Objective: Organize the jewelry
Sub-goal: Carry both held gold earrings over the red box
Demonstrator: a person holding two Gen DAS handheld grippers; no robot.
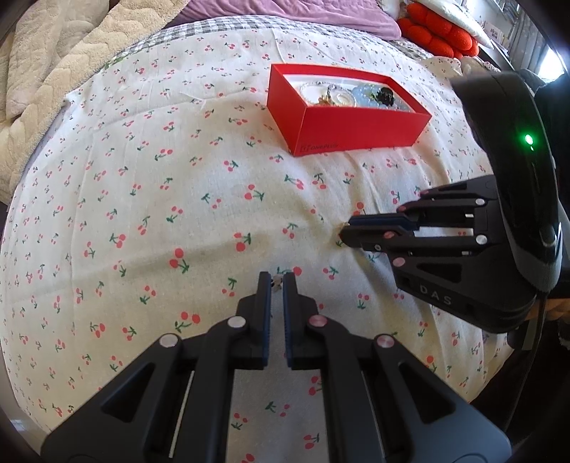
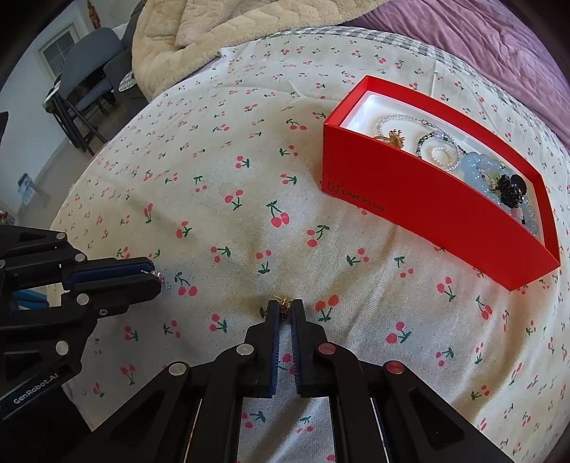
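A red OnePlus box [image 1: 356, 128] sits open on the cherry-print bedsheet, also in the right wrist view [image 2: 438, 210]. It holds several bracelets, rings and beads [image 2: 477, 167]. My left gripper [image 1: 278, 279] is shut on a small silver and coloured jewelry piece [image 1: 276, 282] just above the sheet; it shows at the left of the right wrist view [image 2: 160, 279]. My right gripper [image 2: 285, 304] is shut on a small gold jewelry piece [image 2: 285, 303]; it shows at the right of the left wrist view [image 1: 343, 231].
A beige fleece blanket [image 1: 53, 71] and a purple quilt [image 1: 285, 14] lie at the head of the bed. Red cushions [image 1: 438, 32] sit at the far right. A chair and table [image 2: 85, 82] stand off the bed's left side.
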